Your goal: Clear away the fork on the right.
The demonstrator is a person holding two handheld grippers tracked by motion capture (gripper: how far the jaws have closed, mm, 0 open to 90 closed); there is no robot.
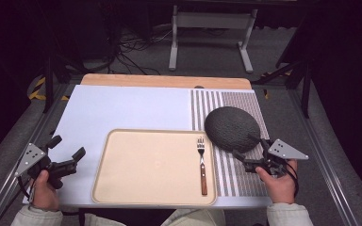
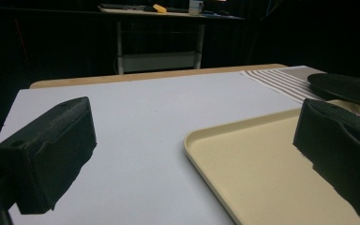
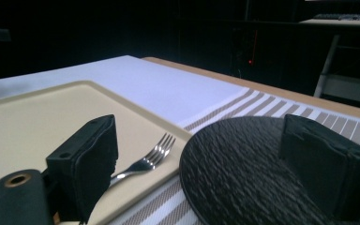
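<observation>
The right hand-held gripper hovers with its jaws spread wide at the near edge of the round, dark, rough-textured plate, which lies on the striped placemat just right of the beige plastic tray. Nothing is gripped. The left hand-held gripper gapes empty beside the tray.

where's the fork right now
In the high view the fork lies on the beige tray, along its right edge, tines pointing away, just left of the dark plate.
</observation>
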